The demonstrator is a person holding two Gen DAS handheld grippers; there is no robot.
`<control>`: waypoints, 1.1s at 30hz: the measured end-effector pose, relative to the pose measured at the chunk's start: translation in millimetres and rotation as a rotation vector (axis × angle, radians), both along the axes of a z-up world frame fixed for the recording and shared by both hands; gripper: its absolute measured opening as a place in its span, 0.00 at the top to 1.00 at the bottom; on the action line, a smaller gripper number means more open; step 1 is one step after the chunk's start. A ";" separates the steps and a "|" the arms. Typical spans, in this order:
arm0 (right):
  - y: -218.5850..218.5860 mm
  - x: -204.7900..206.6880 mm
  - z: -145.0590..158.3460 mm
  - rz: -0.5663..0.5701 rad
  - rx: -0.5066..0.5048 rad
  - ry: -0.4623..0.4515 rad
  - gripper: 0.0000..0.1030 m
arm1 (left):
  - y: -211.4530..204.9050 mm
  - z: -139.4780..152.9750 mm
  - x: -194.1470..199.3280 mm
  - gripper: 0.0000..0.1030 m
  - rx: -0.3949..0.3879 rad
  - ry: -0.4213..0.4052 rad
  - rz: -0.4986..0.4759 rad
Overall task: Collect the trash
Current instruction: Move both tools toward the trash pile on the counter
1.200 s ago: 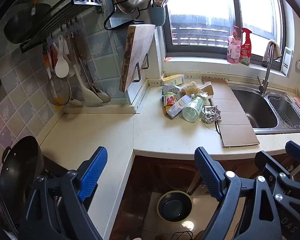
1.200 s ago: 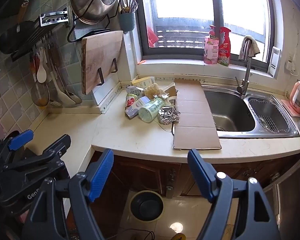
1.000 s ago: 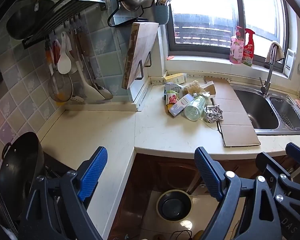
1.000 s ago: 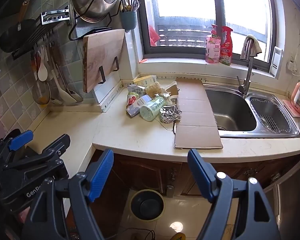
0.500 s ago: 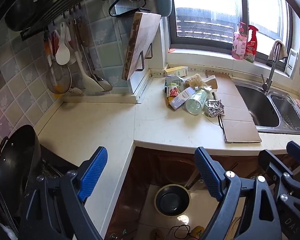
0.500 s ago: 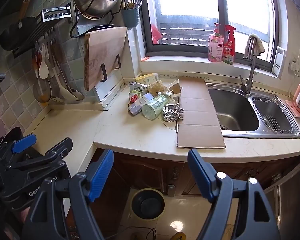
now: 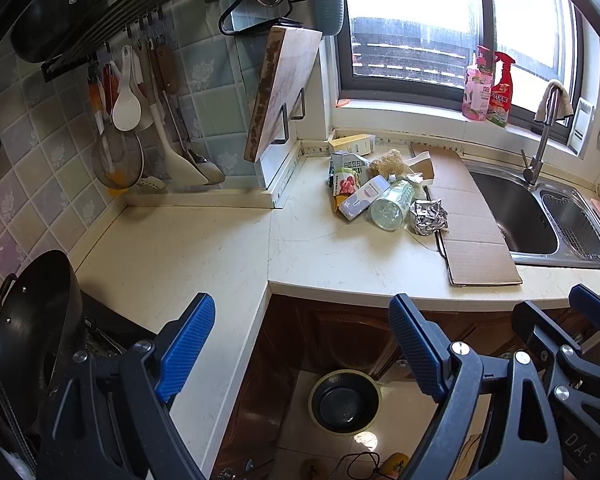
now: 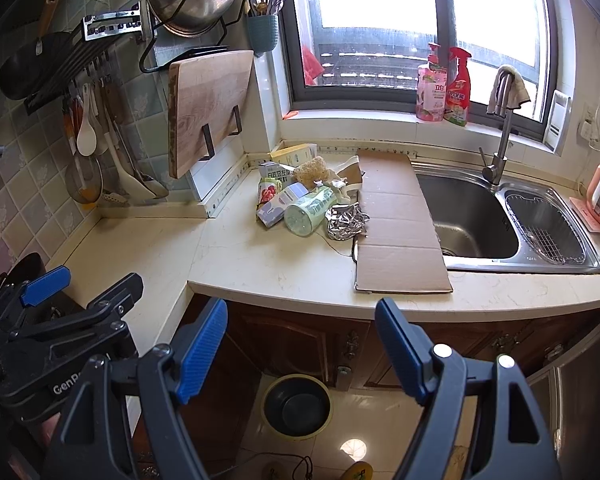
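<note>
Tongs are hanging nearest in both wrist views: the left tongs (image 7: 302, 340) are standing spread wide with nothing between their blue ribbed pads, and the right tongs (image 8: 300, 344) are likewise gaping and empty. Both are pointing down over the near edge of the cream stone tabletop (image 7: 204, 248), short of any trash.

Below them, on the tiled floor, a round dark bin with a pale yellow rim (image 8: 297, 405) is sitting in front of the brown wooden cabinet doors (image 8: 300, 340). It is looking empty inside, as far as the dim view is showing, so nothing seems collected yet.

Further in, a flattened brown cardboard sheet (image 8: 396, 224) is lying from the near edge toward the back edge, its right side overlapping the rim of the steel sink (image 8: 472, 216). Just left of it, the trash pile is resting near the back edge: a crumpled silver foil ball (image 7: 429, 218) touching the cardboard, a pale green clear plastic bottle (image 7: 392, 205) on its side, a white and lilac carton (image 7: 362, 197), a red and green snack packet (image 7: 345, 184), a tan fibrous scrubber (image 7: 386, 163) and a yellow and white box (image 7: 352, 144) at the back.

Judging from this, the task is only beginning: every piece is waiting on the tabletop, and the whole job of lifting each to the bin is remaining.
</note>
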State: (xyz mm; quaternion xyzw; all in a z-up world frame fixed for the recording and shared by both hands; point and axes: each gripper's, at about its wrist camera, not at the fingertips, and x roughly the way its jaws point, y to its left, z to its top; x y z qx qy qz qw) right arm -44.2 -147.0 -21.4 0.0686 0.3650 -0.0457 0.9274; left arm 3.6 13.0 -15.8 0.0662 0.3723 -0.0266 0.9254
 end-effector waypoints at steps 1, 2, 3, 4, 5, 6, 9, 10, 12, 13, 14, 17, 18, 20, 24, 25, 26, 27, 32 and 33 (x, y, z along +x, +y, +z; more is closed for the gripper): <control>-0.3 -0.3 -0.2 0.000 0.000 0.000 0.25 | 0.3 0.3 -0.4 0.15 0.000 -0.002 -0.002; -0.4 -0.7 -0.6 -0.001 0.000 0.001 0.25 | 0.3 -0.1 -0.7 0.15 0.000 -0.002 -0.003; -0.3 -1.0 -0.7 -0.001 0.000 0.000 0.25 | 0.5 -0.1 -1.2 0.15 -0.001 -0.001 -0.003; -0.7 -0.7 -0.4 0.000 0.000 0.000 0.25 | -0.2 -0.1 -1.5 0.15 0.000 -0.001 0.000; 0.0 -0.7 -0.9 0.000 -0.001 -0.001 0.25 | -0.3 -0.4 -1.9 0.15 0.000 -0.001 0.000; -0.4 -0.4 -0.4 0.001 0.000 0.002 0.25 | -0.2 -0.7 -2.3 0.15 0.000 0.002 0.001; -0.2 -1.1 -1.2 0.000 0.000 0.003 0.25 | 0.2 -1.5 -2.3 0.15 -0.001 0.012 0.000; -0.6 -2.2 -1.7 -0.002 0.000 0.003 0.25 | 0.4 -1.9 -1.9 0.15 0.000 0.016 0.002; -1.1 -3.2 -2.4 -0.004 -0.001 0.006 0.25 | 1.3 -2.9 -0.3 0.15 0.000 0.025 0.000; -1.2 -3.6 -2.9 -0.005 -0.001 0.007 0.25 | 1.4 -3.4 0.0 0.15 0.001 0.029 0.000; -1.2 -4.0 -3.3 -0.006 -0.002 0.009 0.25 | 1.4 -3.8 0.4 0.15 0.001 0.033 -0.001; -0.4 -4.4 -4.6 -0.008 -0.004 0.015 0.25 | 1.8 -4.3 1.1 0.15 0.005 0.041 -0.005; 1.2 -3.6 -4.2 -0.009 -0.006 0.018 0.25 | 2.0 -4.4 1.5 0.15 0.006 0.043 -0.005; 1.8 -3.1 -4.3 -0.011 -0.007 0.023 0.25 | 2.0 -4.8 1.4 0.15 0.008 0.046 -0.008; 5.1 -1.0 -5.4 -0.014 -0.006 0.035 0.25 | 4.1 -5.8 3.6 0.15 0.013 0.053 -0.013; 5.8 -0.7 -5.9 -0.015 -0.005 0.037 0.25 | 4.5 -6.2 3.7 0.15 0.015 0.054 -0.014; 6.8 0.0 -6.0 -0.016 -0.004 0.040 0.25 | 5.0 -6.5 4.0 0.15 0.017 0.056 -0.016; 7.7 0.7 -6.2 -0.016 -0.003 0.041 0.25 | 6.0 -7.0 4.1 0.15 0.019 0.057 -0.017; 12.2 2.3 -7.3 -0.020 -0.003 0.045 0.25 | 12.4 -6.4 4.4 0.15 0.010 0.050 -0.021; 12.2 2.3 -7.5 -0.020 -0.003 0.045 0.25 | 13.6 -6.3 4.6 0.15 0.008 0.048 -0.022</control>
